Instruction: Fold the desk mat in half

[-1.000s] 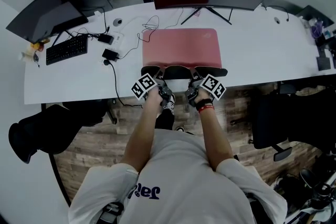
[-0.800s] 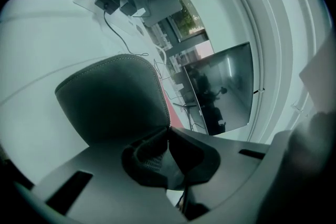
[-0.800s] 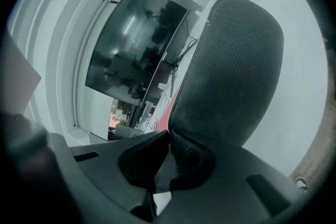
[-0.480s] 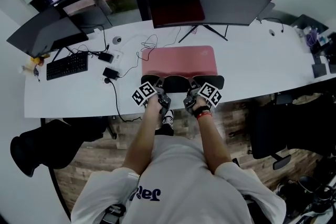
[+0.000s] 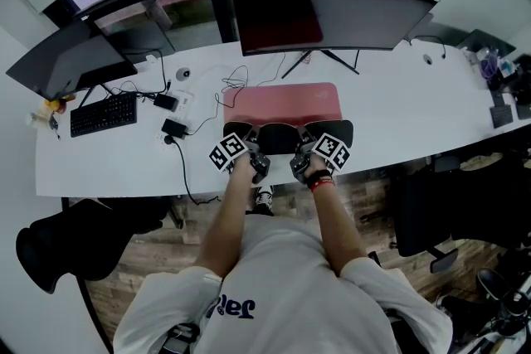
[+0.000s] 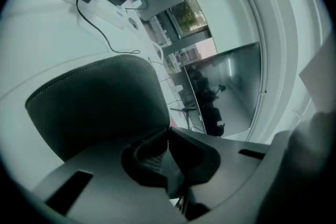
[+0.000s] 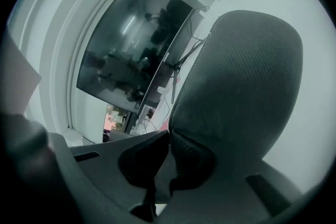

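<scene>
Left claw (image 5: 246, 134) and right claw (image 5: 309, 134) each clench the near edge of the desk mat (image 5: 282, 99), raised off the worktop (image 5: 415, 112): mid-fold. Next, it likely needs laying squarely onto the mat's far edge.

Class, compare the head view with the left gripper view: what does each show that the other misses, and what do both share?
Only the head view shows the person's forearms, the right gripper and the whole desk mat, pink face up. Only the left gripper view shows the left gripper's jaws shut on the mat's corner and the pale stitching along its dark underside. Both show the white desk, the curved monitor and the mat's raised near edge.
</scene>
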Tool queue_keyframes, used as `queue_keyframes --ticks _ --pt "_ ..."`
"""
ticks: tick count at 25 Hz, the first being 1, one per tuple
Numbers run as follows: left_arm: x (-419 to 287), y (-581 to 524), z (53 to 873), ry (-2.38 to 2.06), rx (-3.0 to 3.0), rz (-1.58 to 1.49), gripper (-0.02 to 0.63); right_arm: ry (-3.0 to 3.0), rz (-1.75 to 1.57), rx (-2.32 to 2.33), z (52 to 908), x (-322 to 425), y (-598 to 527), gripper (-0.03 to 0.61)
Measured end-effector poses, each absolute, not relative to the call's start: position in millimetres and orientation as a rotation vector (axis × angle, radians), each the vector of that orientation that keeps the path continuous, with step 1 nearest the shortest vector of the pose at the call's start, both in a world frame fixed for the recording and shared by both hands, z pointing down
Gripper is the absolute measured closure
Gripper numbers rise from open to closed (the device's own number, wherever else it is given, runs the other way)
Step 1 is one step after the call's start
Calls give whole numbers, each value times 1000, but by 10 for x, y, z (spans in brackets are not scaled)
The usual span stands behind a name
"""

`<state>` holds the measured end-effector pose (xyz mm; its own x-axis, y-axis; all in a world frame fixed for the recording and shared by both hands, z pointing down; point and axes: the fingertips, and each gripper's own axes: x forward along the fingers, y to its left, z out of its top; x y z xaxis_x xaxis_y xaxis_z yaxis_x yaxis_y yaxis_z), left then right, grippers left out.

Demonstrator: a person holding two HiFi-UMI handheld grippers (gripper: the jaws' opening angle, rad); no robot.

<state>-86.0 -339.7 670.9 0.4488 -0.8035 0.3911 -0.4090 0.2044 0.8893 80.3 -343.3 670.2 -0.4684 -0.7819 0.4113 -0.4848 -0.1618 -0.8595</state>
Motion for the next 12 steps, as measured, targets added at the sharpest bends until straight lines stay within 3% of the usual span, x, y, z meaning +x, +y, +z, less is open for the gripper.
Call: queue_keyframes --ticks 12 --pt "-931 -3731 6742 -1141 1436 -373 586 1854 -1655 -1474 6714 732 -3790 549"
